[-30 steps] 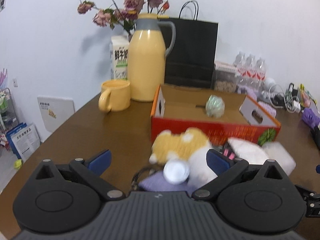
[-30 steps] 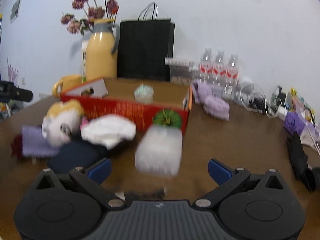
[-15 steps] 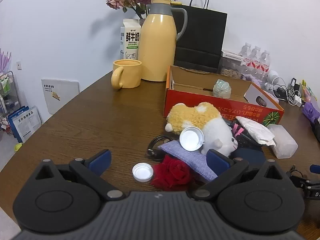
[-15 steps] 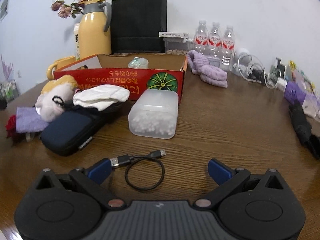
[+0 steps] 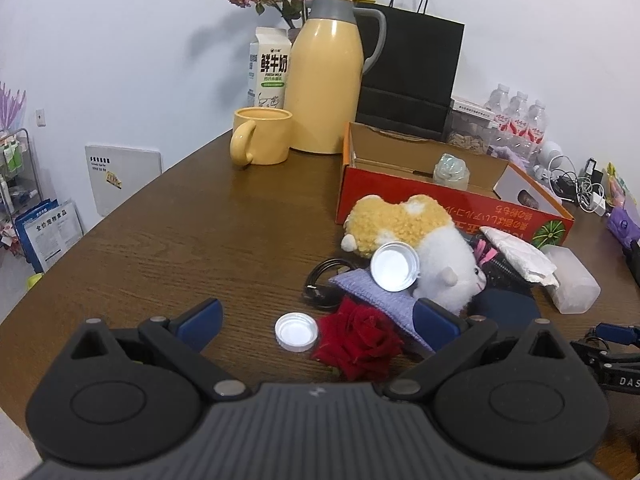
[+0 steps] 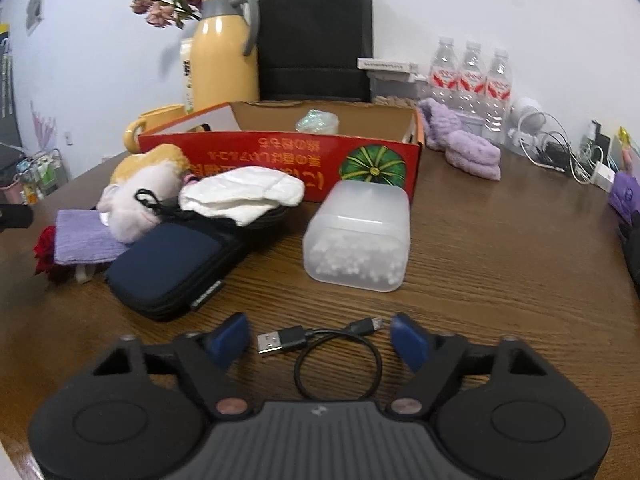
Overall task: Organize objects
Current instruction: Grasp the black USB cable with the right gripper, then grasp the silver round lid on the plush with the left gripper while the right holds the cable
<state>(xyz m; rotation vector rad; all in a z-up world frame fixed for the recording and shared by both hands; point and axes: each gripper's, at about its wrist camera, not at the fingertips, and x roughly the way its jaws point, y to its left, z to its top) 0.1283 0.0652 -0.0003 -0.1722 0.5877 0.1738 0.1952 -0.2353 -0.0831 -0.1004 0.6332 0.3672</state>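
My right gripper hangs low over the table with a short black USB cable lying coiled between its blue pads. Its jaws are closing, and neither pad touches the cable's plugs. My left gripper is open above a white bottle cap and a red rose. Behind them lie a purple cloth, a silver lid and a yellow-and-white plush toy. The red cardboard box stands open with a small jar inside.
A dark blue pouch, a white cloth and a translucent plastic box lie before the red box. At the back stand a yellow thermos, mug, milk carton, black bag and water bottles.
The right jaws have narrowed around the USB cable, and that gripper dipped towards the table. The left gripper drew back and down, bringing the cap and the rose into view.
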